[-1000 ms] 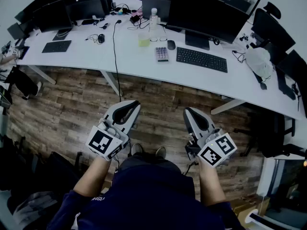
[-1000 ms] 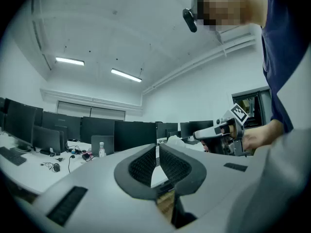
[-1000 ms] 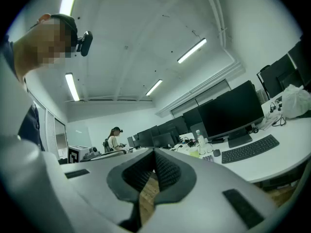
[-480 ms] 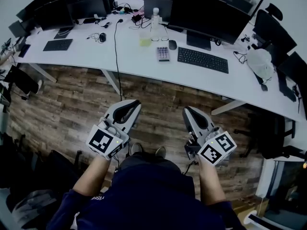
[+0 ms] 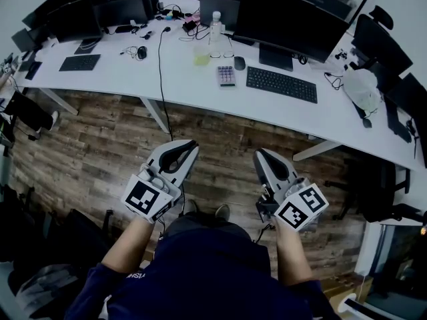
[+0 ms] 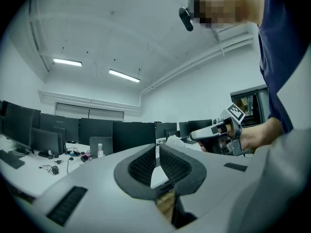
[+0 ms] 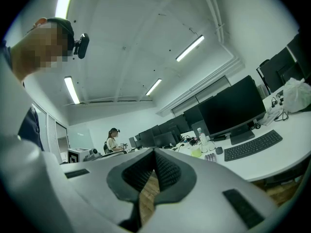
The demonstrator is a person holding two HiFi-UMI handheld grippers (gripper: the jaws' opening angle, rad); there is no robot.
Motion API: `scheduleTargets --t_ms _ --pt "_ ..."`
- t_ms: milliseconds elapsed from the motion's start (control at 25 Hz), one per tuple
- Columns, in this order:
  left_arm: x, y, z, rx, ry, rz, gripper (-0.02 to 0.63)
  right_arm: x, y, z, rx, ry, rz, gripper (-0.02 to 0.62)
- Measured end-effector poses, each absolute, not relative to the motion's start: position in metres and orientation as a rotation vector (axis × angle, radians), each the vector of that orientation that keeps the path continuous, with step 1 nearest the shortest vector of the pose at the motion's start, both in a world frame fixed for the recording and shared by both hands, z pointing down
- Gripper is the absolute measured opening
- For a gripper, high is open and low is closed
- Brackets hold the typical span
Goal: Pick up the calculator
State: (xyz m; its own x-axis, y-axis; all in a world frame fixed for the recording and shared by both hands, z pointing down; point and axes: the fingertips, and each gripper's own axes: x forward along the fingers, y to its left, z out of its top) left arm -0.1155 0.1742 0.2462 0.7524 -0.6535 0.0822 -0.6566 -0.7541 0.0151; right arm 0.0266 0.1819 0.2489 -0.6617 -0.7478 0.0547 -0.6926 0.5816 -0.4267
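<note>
The calculator (image 5: 225,75), small and grey with purple keys, lies on the long white desk (image 5: 180,85), just left of a black keyboard (image 5: 281,84). The right gripper view also shows the calculator (image 7: 210,157), far off on the desk. Both grippers are held low over the wooden floor, well short of the desk. My left gripper (image 5: 190,145) is shut and empty, its tips touching (image 6: 157,147). My right gripper (image 5: 259,154) is also shut with nothing in it, pads together (image 7: 154,152). In the left gripper view the right gripper (image 6: 218,132) shows in its hand.
A large monitor (image 5: 287,22), a mouse (image 5: 239,62), a yellow-green cup (image 5: 201,55) and a bottle (image 5: 214,24) stand near the calculator. Cables and more monitors fill the desk's left part. A white bag (image 5: 360,85) and black chairs are at the right. A person (image 7: 114,140) sits far off.
</note>
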Motion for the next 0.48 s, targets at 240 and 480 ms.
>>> scheduleTargets --t_ms 240,480 --pt "-0.109 0.174 0.246 2.923 -1.077 0.130 0.046 0.029 0.180 0.249 -1.226 2.669 -0.637 0.003" --pt "-0.104 0.172 0.246 2.924 -1.081 0.129 0.048 0.032 0.178 0.250 -1.228 2.665 -0.636 0.003"
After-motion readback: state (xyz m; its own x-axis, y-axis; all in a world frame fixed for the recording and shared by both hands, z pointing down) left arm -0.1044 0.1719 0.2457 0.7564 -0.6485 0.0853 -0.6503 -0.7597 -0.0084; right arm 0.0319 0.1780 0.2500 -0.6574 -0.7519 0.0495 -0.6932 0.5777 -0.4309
